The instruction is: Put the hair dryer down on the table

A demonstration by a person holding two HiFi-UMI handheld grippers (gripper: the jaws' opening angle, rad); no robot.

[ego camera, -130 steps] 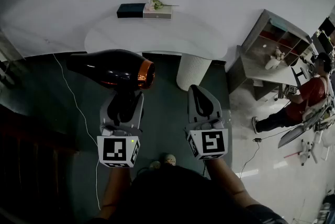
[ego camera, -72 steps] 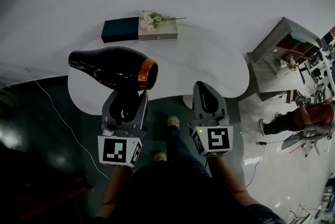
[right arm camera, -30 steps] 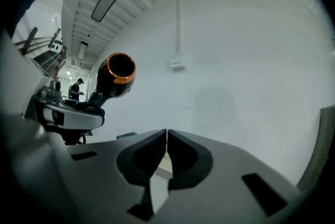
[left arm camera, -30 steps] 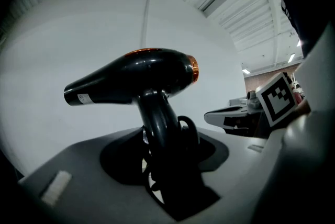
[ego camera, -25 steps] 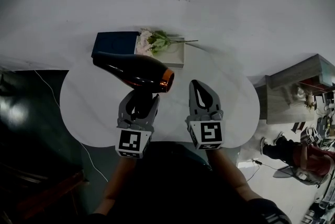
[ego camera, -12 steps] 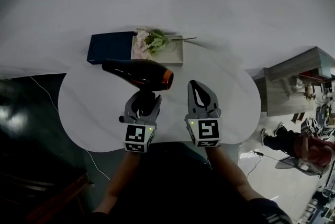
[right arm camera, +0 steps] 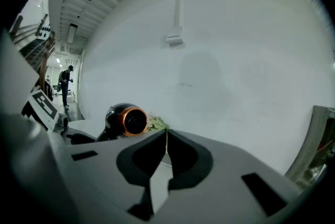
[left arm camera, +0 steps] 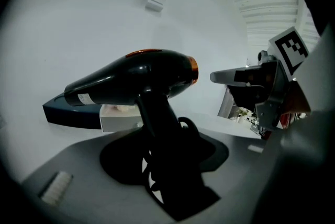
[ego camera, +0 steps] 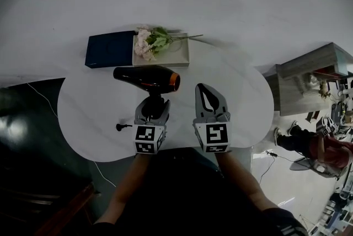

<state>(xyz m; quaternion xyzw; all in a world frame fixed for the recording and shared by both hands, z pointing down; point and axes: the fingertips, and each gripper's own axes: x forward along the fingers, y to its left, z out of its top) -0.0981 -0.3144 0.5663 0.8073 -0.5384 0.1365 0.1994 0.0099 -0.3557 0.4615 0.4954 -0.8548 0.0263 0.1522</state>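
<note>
The hair dryer [ego camera: 146,78] is black with an orange ring at its wide end and lies level over the white table [ego camera: 83,113]. My left gripper [ego camera: 153,102] is shut on its handle from below. In the left gripper view the dryer [left arm camera: 131,81] stands up between the jaws, its cord looped beside the handle. I cannot tell whether it touches the tabletop. My right gripper [ego camera: 209,98] hovers beside it over the table, shut with nothing in it; its tips meet in the right gripper view [right arm camera: 166,132], where the dryer's orange ring [right arm camera: 133,120] faces me.
A dark blue box [ego camera: 109,49] and a white box with pink flowers [ego camera: 162,48] stand at the table's far edge against the wall. The cord's plug [ego camera: 118,127] lies left of my left gripper. A shelf unit [ego camera: 309,72] and a person [ego camera: 322,146] are at the right.
The left gripper has carried the hair dryer lower and nearer to me over the table, and the dryer now lies more level. The plug now rests on the table. The right gripper stays shut.
</note>
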